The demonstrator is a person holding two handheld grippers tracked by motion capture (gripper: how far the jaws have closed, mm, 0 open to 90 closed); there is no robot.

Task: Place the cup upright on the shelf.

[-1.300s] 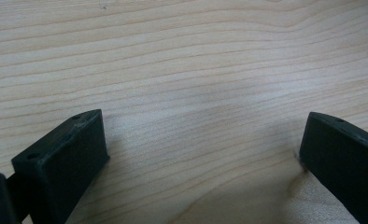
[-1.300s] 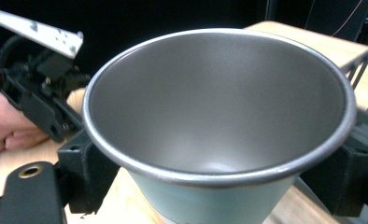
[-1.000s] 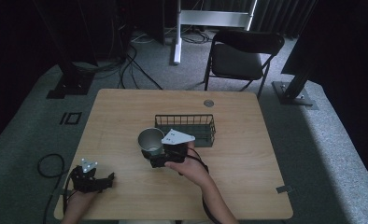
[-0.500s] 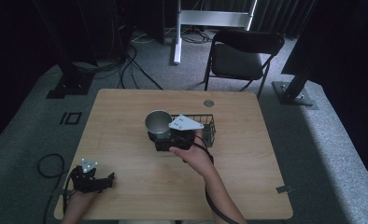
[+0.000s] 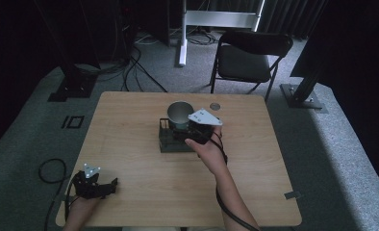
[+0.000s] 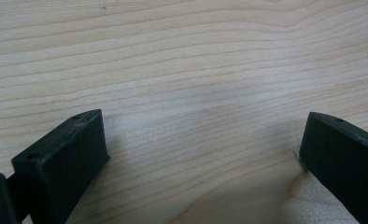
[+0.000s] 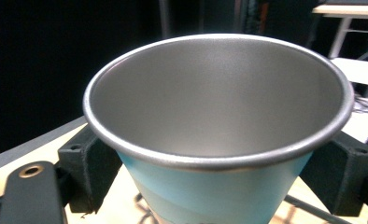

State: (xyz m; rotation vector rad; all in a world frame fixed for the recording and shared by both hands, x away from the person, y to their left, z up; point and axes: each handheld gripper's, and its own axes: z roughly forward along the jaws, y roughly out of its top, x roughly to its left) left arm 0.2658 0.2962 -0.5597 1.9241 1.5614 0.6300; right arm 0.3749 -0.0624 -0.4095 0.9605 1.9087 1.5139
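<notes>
right claw point(image 7: 219, 177) grips cup point(image 7: 219, 140), seemingly above basket point(image 5: 170, 143)

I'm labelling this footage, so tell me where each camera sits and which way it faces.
High view: above the person's side, looking forward and down on the table; both forearms show.
Left gripper view: on the left gripper, facing bare tabletop; open jaws show.
Right gripper view: on the right gripper, facing the cup.
Shared: high and right views show the cup above the wire basket.

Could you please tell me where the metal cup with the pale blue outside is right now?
In the high view the metal cup with the pale blue outside sits clamped in the right gripper, held over the back of the dark wire basket near the table's far middle.
</notes>
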